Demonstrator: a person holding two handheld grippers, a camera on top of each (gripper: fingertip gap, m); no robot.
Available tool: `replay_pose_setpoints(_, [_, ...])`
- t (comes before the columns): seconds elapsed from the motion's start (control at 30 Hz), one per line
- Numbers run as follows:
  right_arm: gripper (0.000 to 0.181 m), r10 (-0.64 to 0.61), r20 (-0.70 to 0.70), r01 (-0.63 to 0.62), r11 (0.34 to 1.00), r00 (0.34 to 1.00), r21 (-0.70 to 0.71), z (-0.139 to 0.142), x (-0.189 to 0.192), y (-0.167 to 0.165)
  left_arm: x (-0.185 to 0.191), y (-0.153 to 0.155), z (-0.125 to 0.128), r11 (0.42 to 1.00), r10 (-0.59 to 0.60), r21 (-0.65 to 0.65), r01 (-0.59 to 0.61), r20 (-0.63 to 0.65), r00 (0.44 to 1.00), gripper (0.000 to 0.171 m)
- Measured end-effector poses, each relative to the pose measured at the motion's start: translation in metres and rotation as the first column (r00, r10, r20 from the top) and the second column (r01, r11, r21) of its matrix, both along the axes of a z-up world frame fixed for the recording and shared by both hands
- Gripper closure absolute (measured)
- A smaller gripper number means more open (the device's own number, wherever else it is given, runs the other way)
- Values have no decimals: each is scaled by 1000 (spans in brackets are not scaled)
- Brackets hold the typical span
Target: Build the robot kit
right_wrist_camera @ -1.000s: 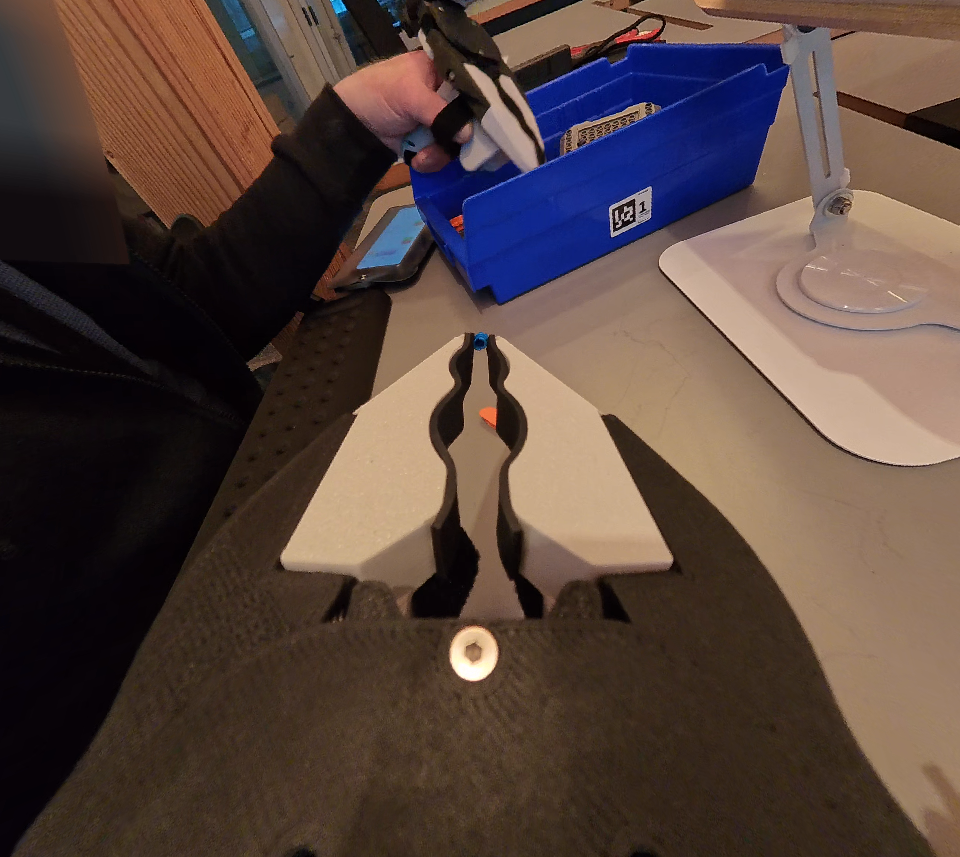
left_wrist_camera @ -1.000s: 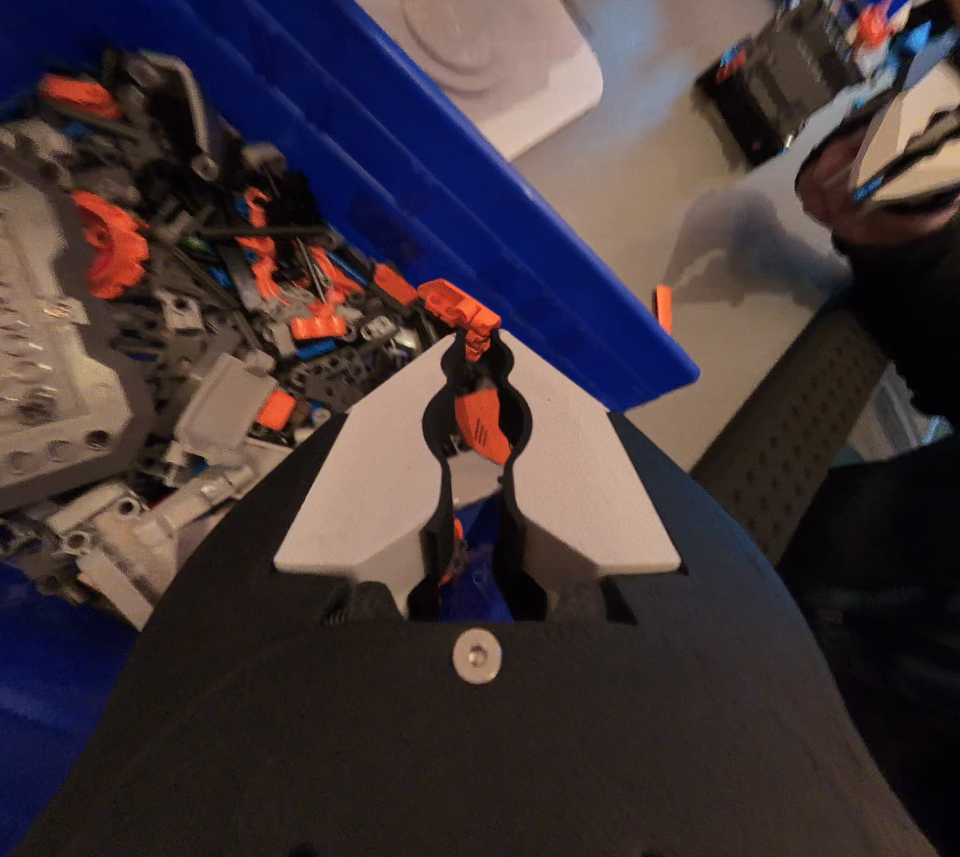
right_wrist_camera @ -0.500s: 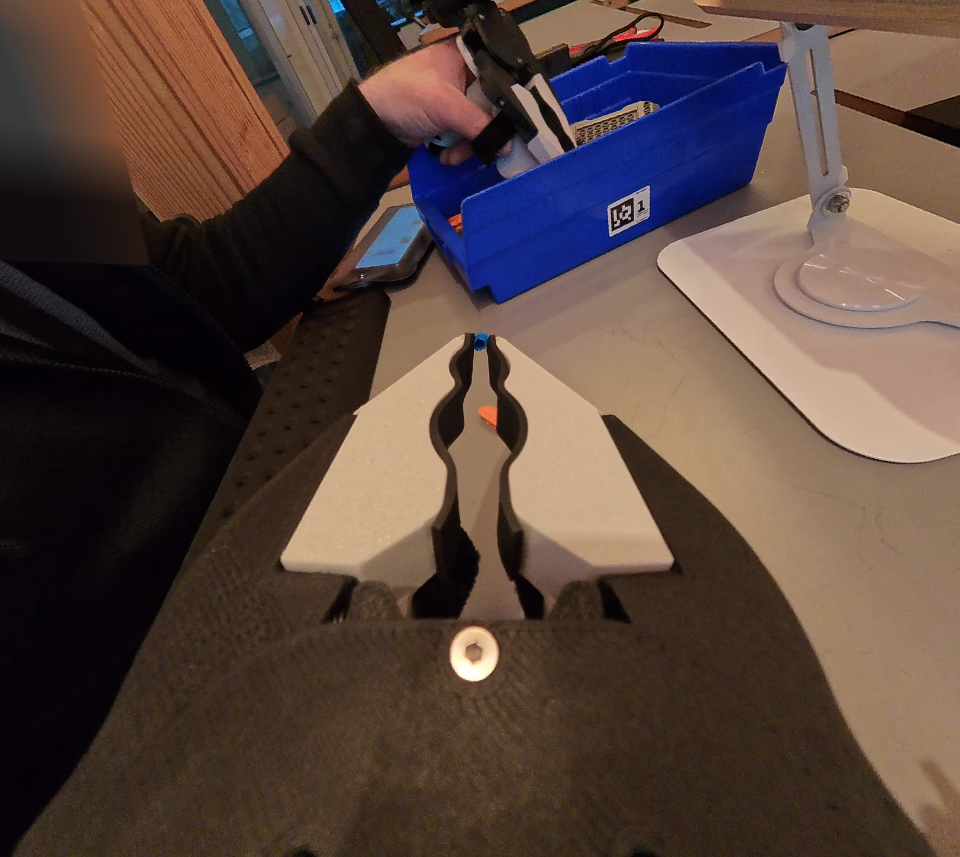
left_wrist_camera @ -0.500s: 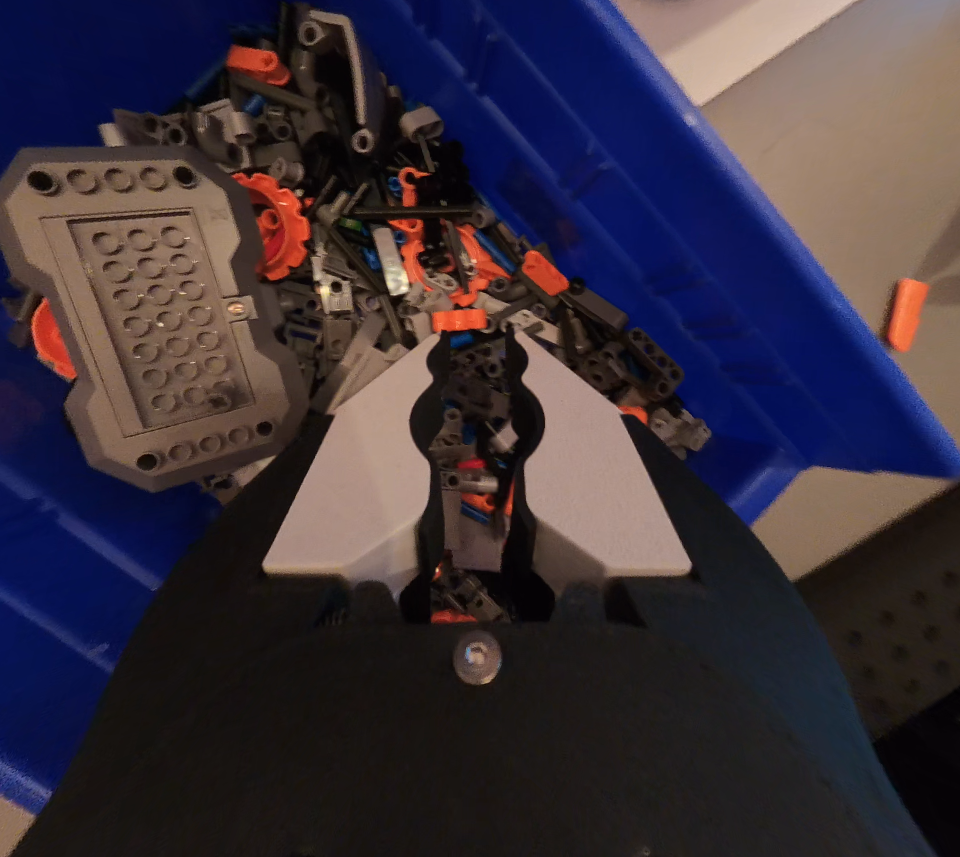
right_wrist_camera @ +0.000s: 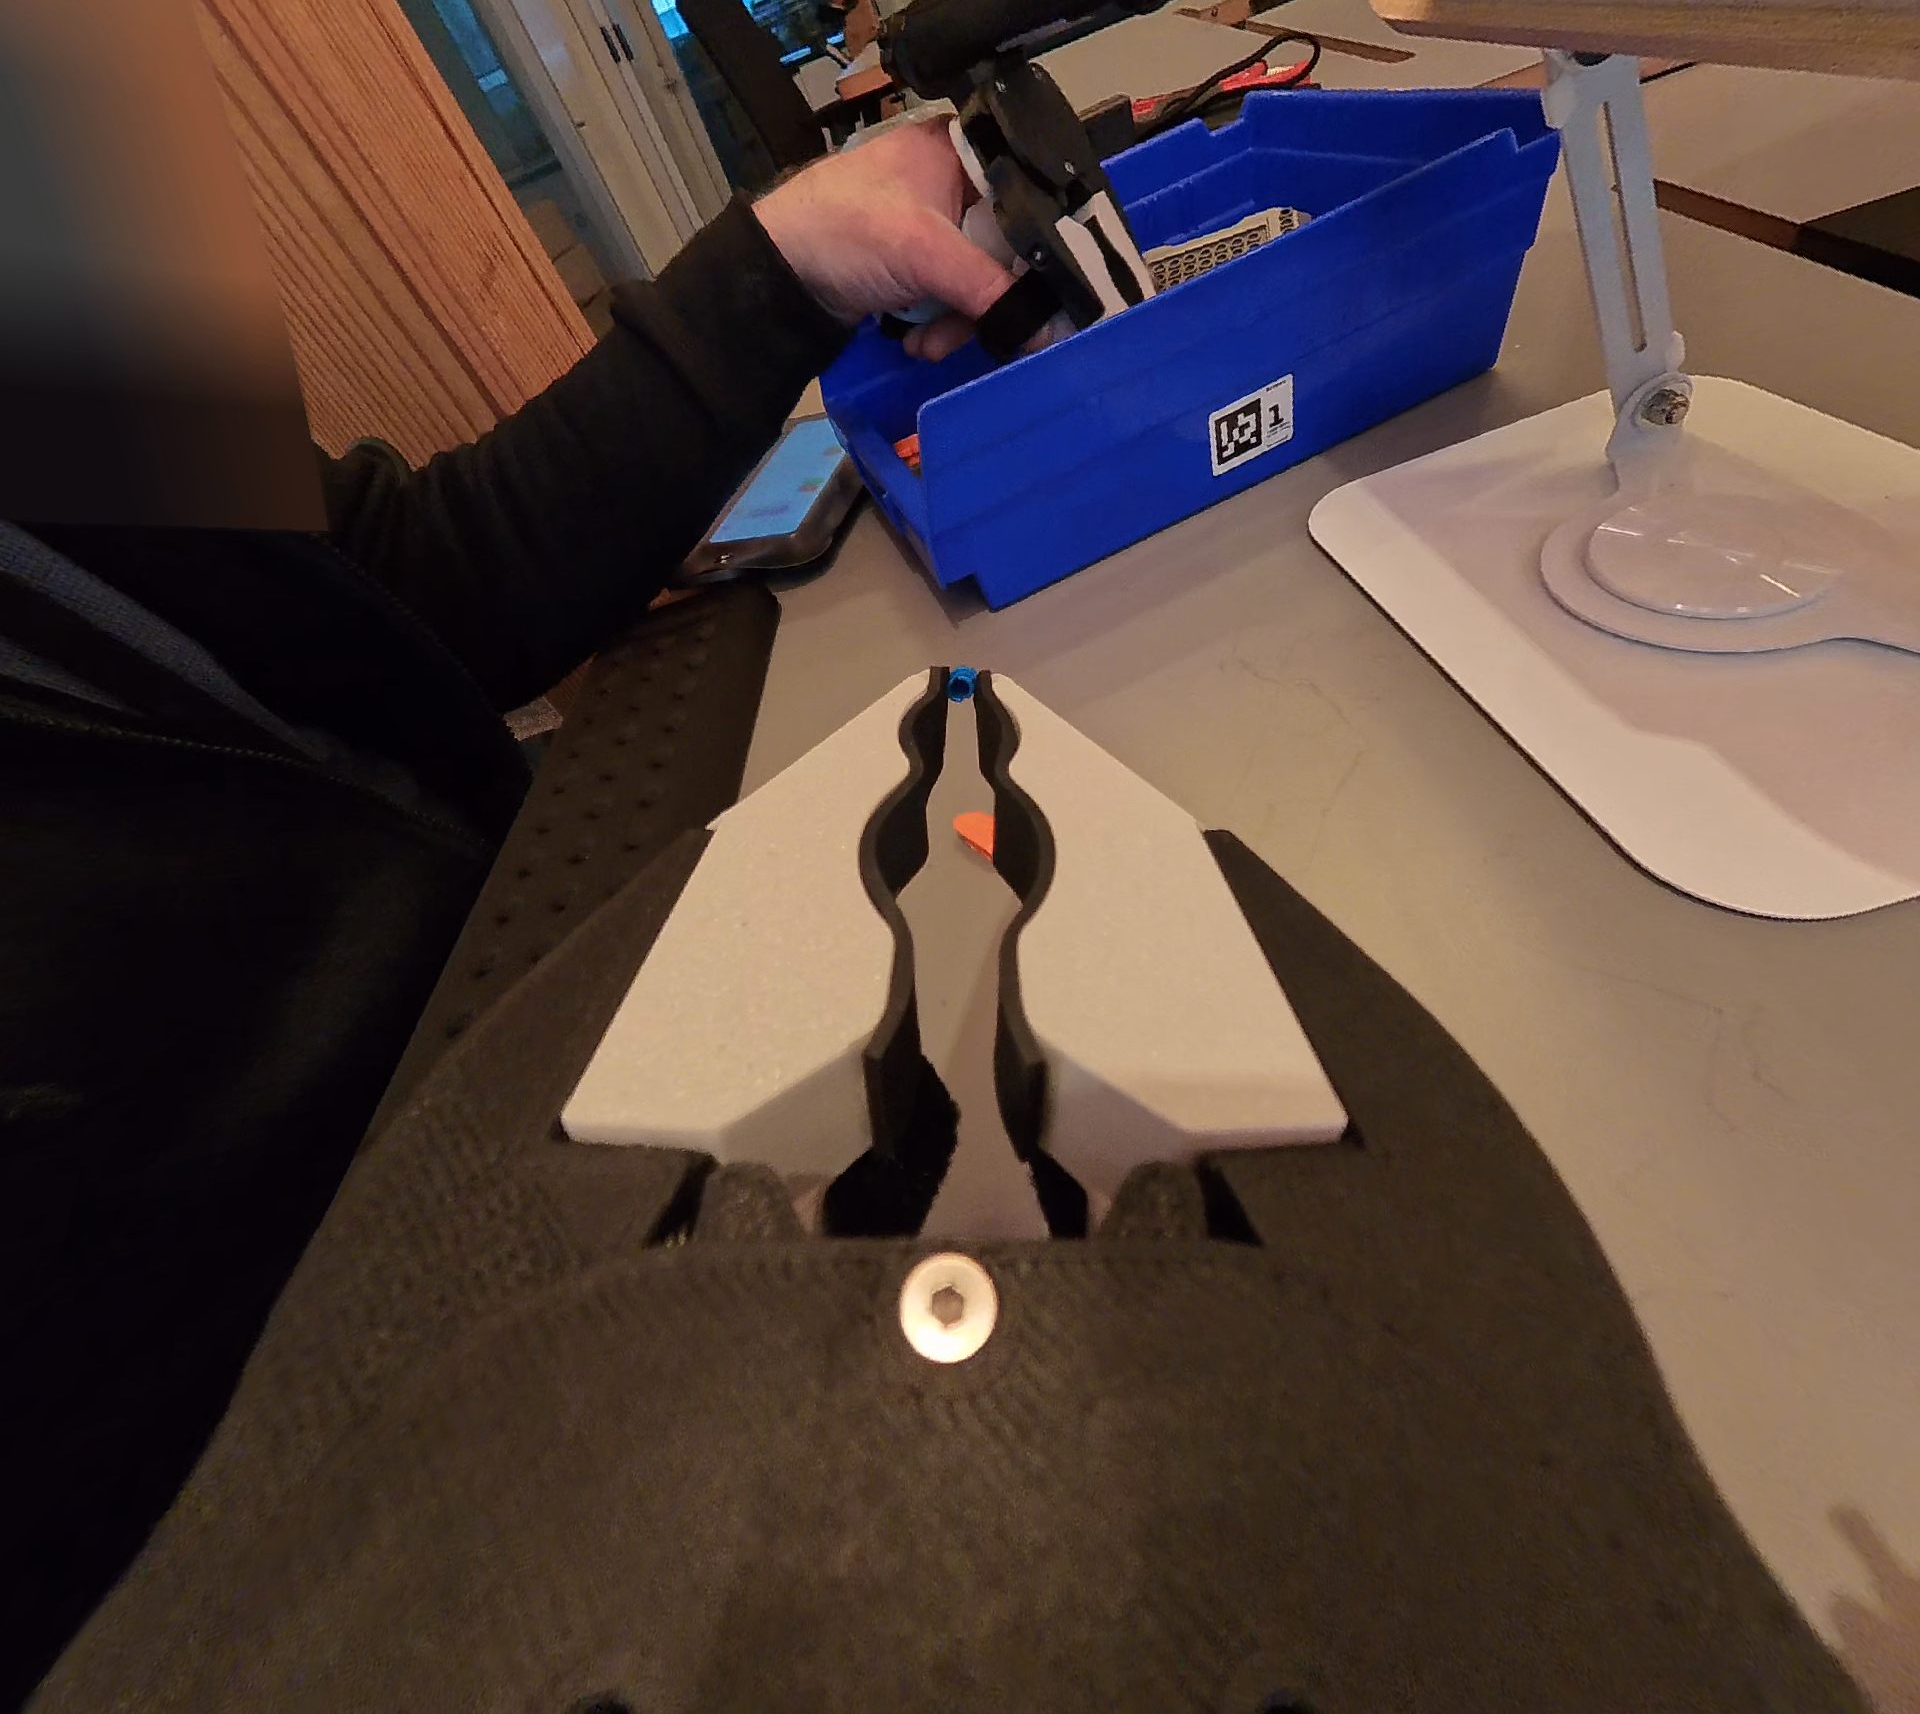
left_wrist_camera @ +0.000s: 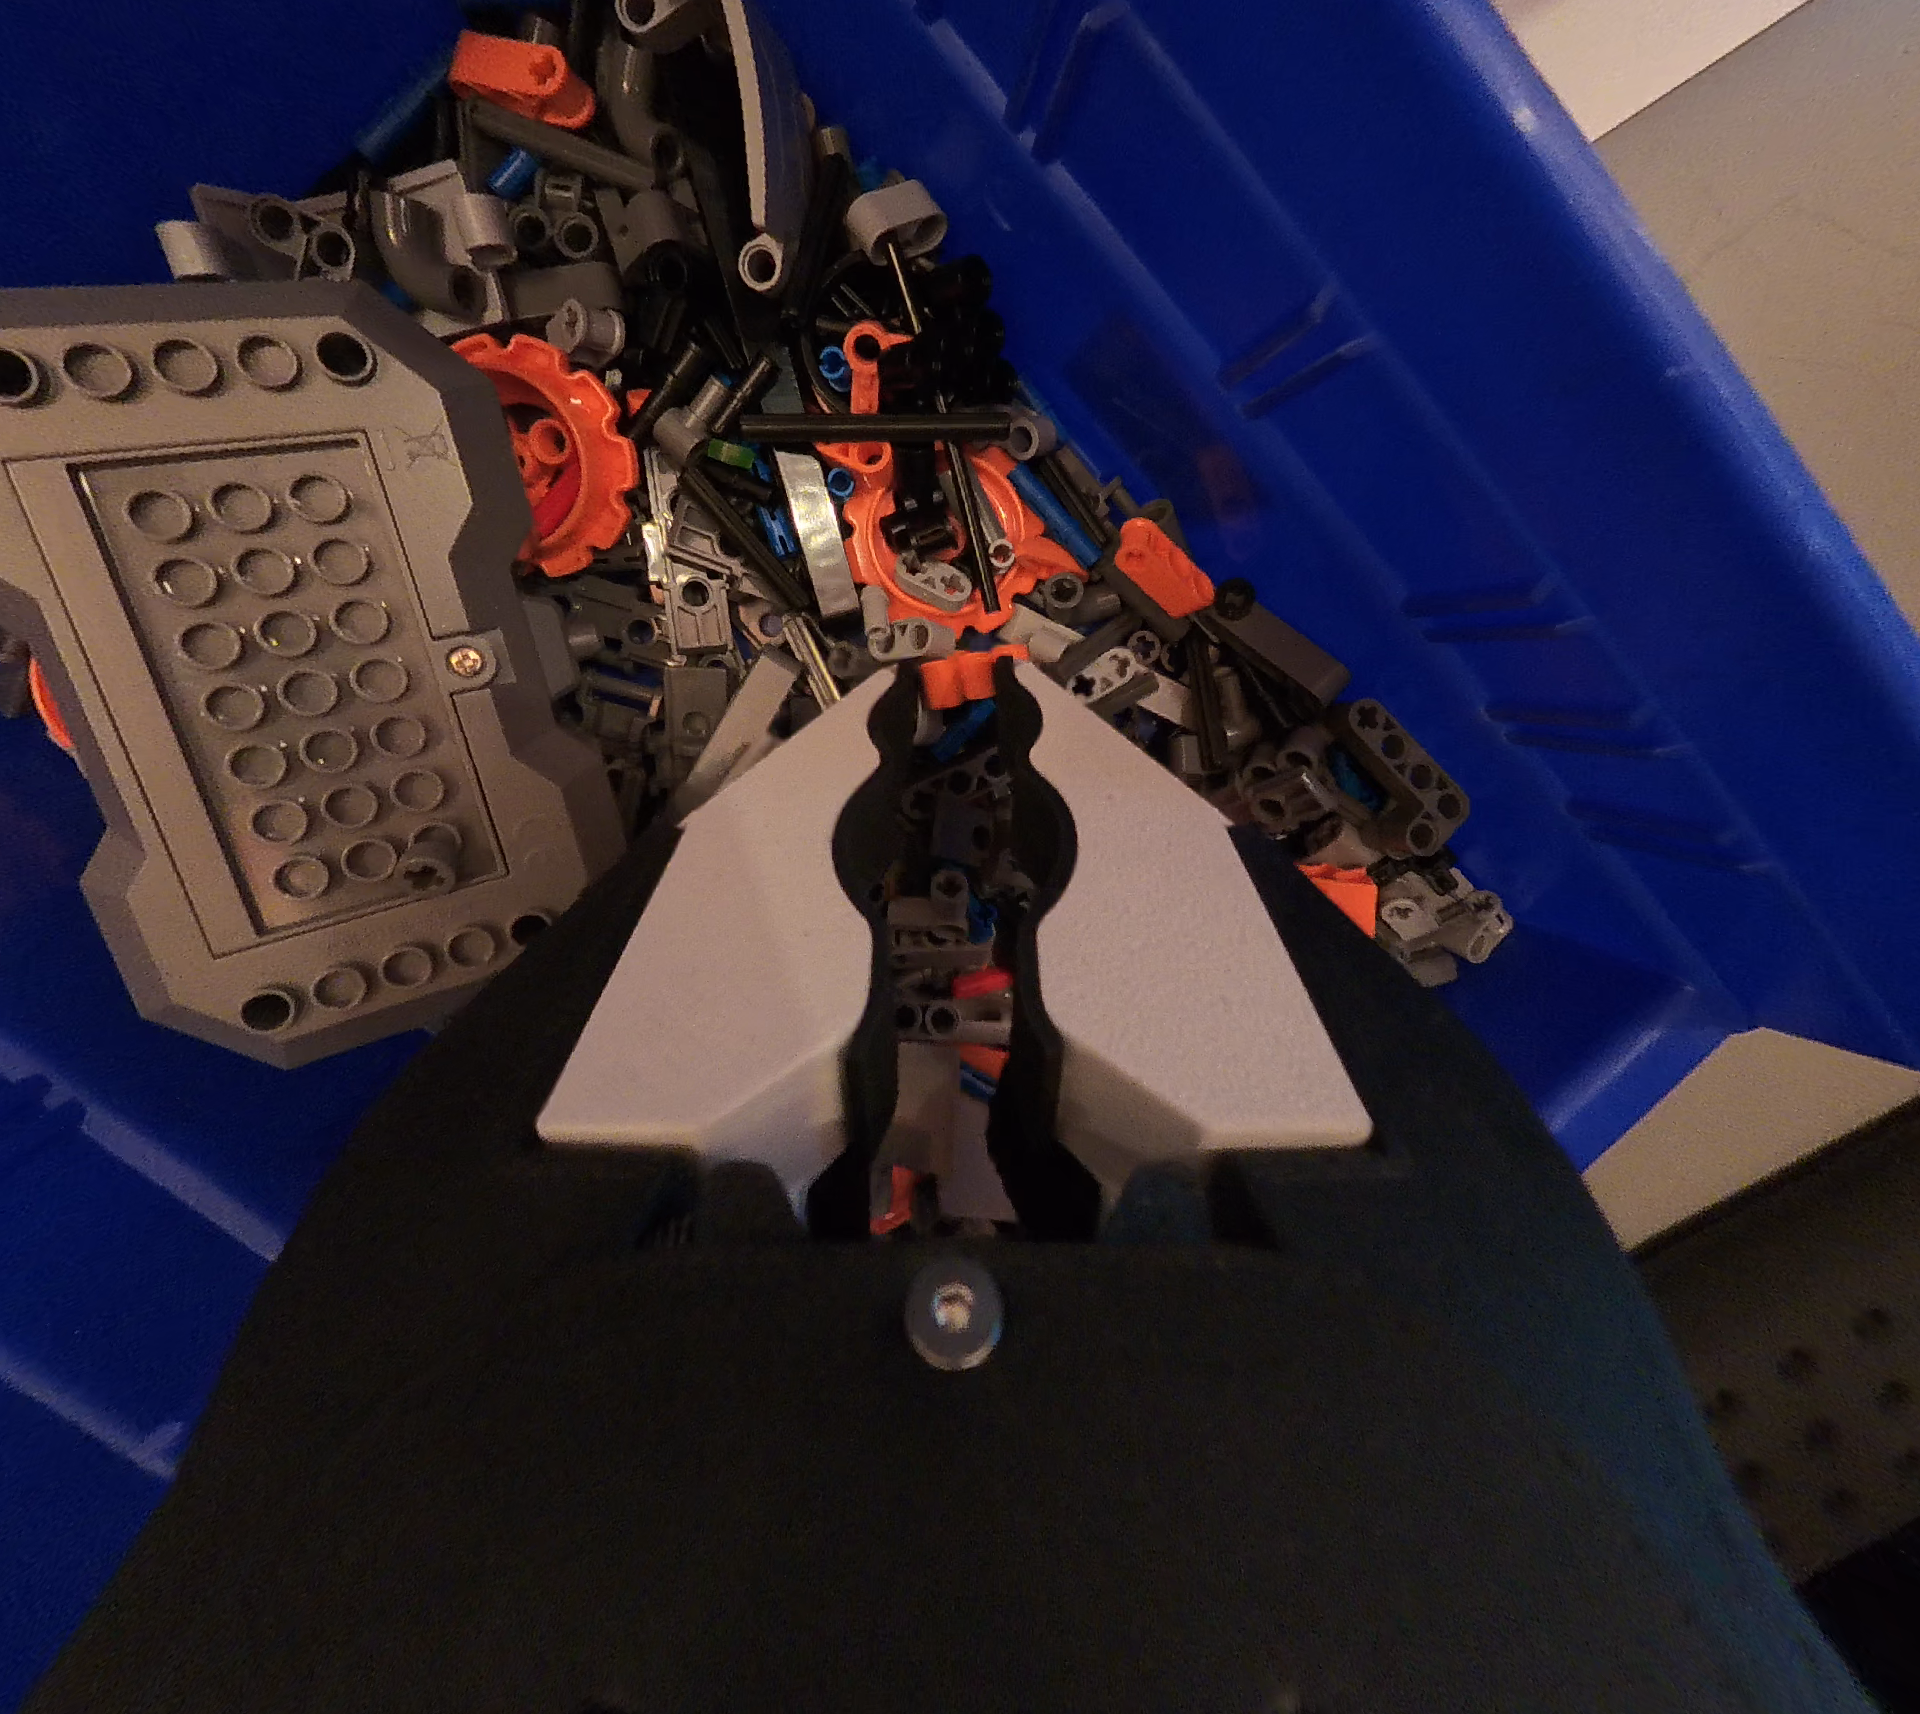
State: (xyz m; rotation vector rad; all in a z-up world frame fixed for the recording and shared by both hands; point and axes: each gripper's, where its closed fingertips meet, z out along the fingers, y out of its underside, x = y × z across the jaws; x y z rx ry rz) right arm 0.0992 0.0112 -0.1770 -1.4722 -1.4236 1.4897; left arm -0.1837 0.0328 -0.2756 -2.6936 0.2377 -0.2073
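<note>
My left gripper (left_wrist_camera: 958, 682) is down inside a blue bin (left_wrist_camera: 1351, 293), on a heap of grey, black and orange building pieces. Its jaws stand narrowly apart, pressed on either side of a small orange piece (left_wrist_camera: 961, 679) at the tips. A large grey studded plate (left_wrist_camera: 260, 677) lies to its left. My right gripper (right_wrist_camera: 964, 690) hovers above the grey table and is shut on a tiny blue pin (right_wrist_camera: 963, 684). An orange piece (right_wrist_camera: 975, 828) lies on the table under its jaws. The right wrist view shows the left gripper (right_wrist_camera: 1081, 262) dipping into the bin (right_wrist_camera: 1195, 417).
A white stand with a flat base (right_wrist_camera: 1662, 625) is right of the bin. A phone (right_wrist_camera: 779, 501) lies left of the bin. A black perforated mat (right_wrist_camera: 644, 729) runs along the table's near left edge. A person's sleeve (right_wrist_camera: 582, 459) reaches to the bin. My right fingertips sit around 30 cm from my left ones. My left tips are roughly 9 cm from the large grey studded plate (left_wrist_camera: 260, 677).
My left gripper swung from the bin's edge down into the heap. The longer orange part it held is gone from its jaws, which now pinch a small orange piece. The right gripper stayed still.
</note>
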Motion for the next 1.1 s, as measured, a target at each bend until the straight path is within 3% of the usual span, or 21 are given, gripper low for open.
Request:
replay_pose_setpoints(0.2, [178, 3, 0, -3, 1000, 1000, -2, 0, 0, 0, 1, -25, 4, 994, -12, -105, 11, -14, 1000, 161])
replay_pose_setpoints(0.37, [178, 1, -1, -1, 1000, 1000, 0, 0, 0, 0, 12, 6, 18, 996, -74, 53, 75, -7, 997, 155])
replay_pose_setpoints(0.53, [178, 2, -2, -2, 1000, 1000, 0, 1, 0, 0, 15, 18, 3, 996, -76, 41, 76, 15, 997, 154])
replay_pose_setpoints(0.8, [178, 1, -5, -1, 1000, 1000, -2, 1, 1, 0, 13, 14, -2, 997, -76, 27, 76, 18, 997, 170])
replay_pose_setpoints(1.1, [178, 3, -5, -3, 1000, 1000, 0, 2, 0, -1, 22, 10, -1, 994, -109, 33, 107, 61, 992, 156])
